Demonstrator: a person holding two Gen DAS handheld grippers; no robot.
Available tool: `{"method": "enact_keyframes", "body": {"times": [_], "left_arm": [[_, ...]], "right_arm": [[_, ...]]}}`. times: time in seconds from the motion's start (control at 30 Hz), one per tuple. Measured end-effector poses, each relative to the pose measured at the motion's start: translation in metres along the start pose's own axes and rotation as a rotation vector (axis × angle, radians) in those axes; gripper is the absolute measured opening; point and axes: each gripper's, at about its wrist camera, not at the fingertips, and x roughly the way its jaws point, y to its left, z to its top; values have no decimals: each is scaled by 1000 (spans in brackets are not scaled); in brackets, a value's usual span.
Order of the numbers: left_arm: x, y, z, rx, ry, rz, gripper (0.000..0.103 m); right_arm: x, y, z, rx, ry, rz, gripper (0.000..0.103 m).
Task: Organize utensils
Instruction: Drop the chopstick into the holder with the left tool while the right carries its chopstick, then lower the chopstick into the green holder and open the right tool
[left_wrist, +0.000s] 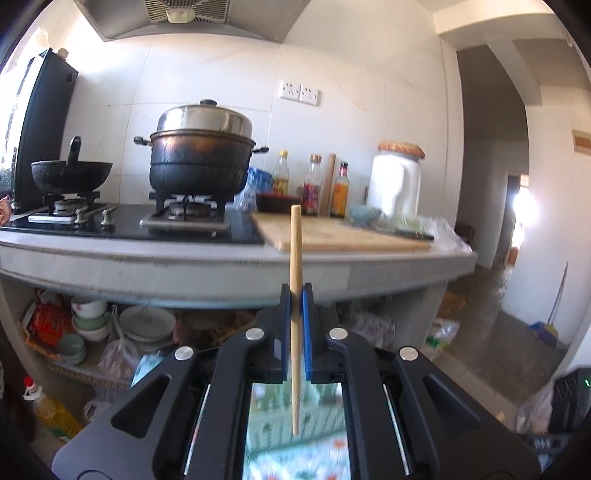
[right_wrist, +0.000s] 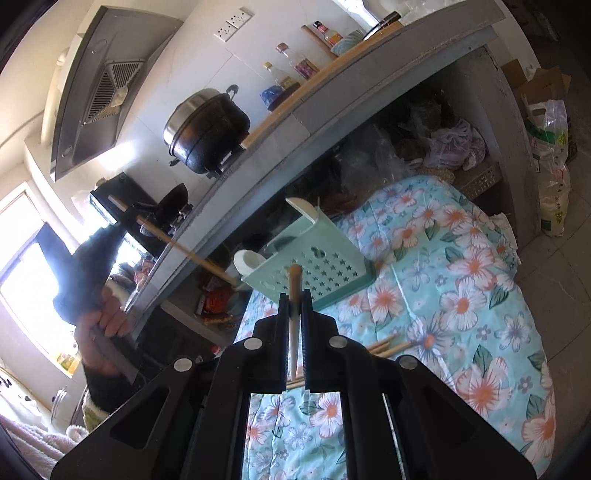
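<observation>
Now left hand-held gripper (left_wrist: 296, 295) clamps upright chopstick (left_wrist: 295, 258), right hand-held gripper (right_wrist: 294, 297) pinches another chopstick (right_wrist: 294, 291) lengthwise

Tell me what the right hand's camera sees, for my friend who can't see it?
The right gripper is pinching one chopstick above a flowery cloth. Just beyond stands a green holder, and more chopsticks lie on the cloth. At left, a hand holds the other gripper with its own chopstick.
</observation>
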Motion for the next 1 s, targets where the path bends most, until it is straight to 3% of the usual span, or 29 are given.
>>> {"method": "enact_keyframes", "body": {"times": [0.17, 0.3, 0.5, 0.57, 0.73, 1.0], "left_arm": [[53, -6, 7, 14, -28, 45, 5], [101, -5, -14, 0, 30, 69, 5], [132, 6, -61, -14, 146, 97, 6], [131, 10, -71, -29, 172, 93, 12], [110, 19, -83, -34, 178, 113, 45], [49, 25, -84, -36, 138, 120, 67]], "right_arm": [[-9, 2, 9, -12, -39, 12, 6], [-13, 0, 18, -14, -62, 8, 6], [-19, -2, 32, -26, -94, -17, 6], [-21, -1, 37, -36, -107, -26, 6], [-27, 6, 51, -67, -151, -22, 6], [-26, 28, 96, -123, -229, 29, 6]]}}
